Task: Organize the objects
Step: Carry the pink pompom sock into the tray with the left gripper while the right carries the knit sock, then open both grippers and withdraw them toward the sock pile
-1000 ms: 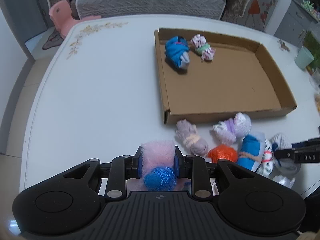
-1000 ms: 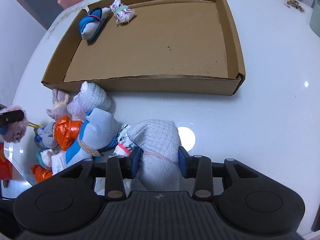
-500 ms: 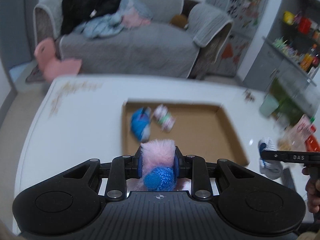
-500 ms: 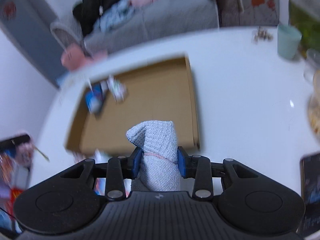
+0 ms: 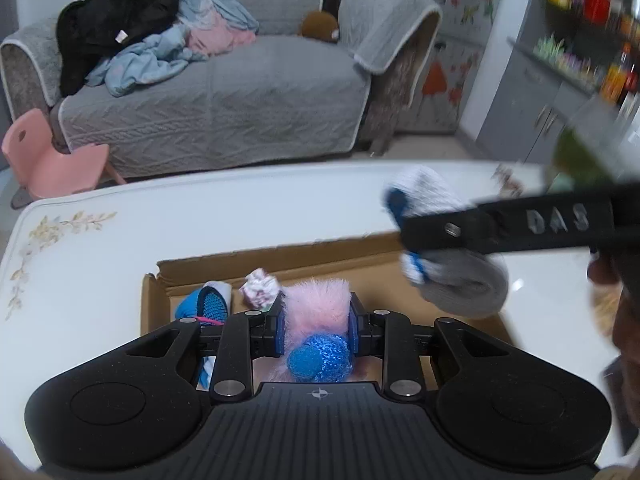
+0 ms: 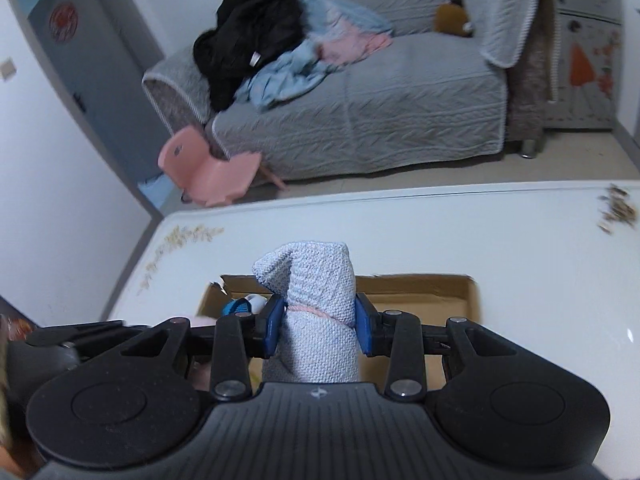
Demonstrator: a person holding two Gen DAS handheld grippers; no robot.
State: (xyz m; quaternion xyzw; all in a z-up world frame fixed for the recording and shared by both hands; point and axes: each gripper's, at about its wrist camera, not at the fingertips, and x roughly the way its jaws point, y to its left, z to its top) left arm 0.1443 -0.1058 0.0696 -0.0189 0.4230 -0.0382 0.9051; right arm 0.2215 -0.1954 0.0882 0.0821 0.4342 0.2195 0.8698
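Note:
My left gripper is shut on a fluffy pink and blue sock bundle and holds it above the cardboard tray. A blue bundle and a pink-white bundle lie in the tray's far left corner. My right gripper is shut on a grey-white knitted sock bundle, also above the tray. In the left wrist view the right gripper's finger crosses at the right with that grey bundle.
The tray sits on a white table with a flower print at its left edge. Behind the table stand a grey sofa with clothes and a pink child's chair. Shelves are at the right.
Both grippers lifted their bundles off the table and moved forward over the tray. The pile of loose bundles at the front has left both views.

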